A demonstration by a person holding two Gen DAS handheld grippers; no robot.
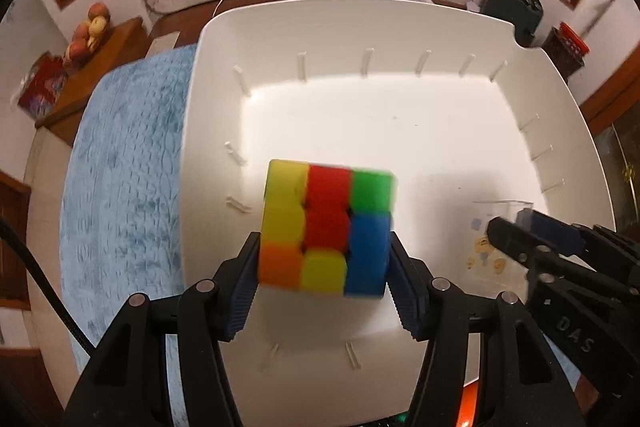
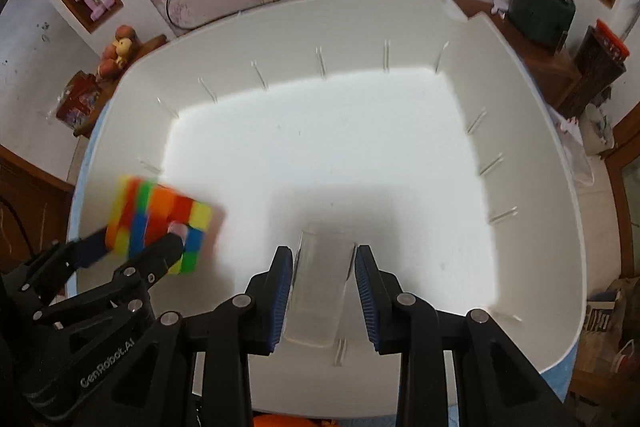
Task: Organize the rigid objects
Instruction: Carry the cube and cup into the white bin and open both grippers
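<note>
My left claw (image 1: 324, 259) is clamped on a colourful puzzle cube (image 1: 326, 227), held over the white bin (image 1: 360, 27). To its right, my right claw (image 2: 323, 267) holds a clear plastic box (image 2: 316, 287) between its blue pads, above the bin's floor.

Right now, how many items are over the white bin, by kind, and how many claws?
Puzzle cube: 1, between the left claw pads
Clear plastic box: 1, between the right claw pads
White bin: 1
Claws: 2
Total: 5
</note>
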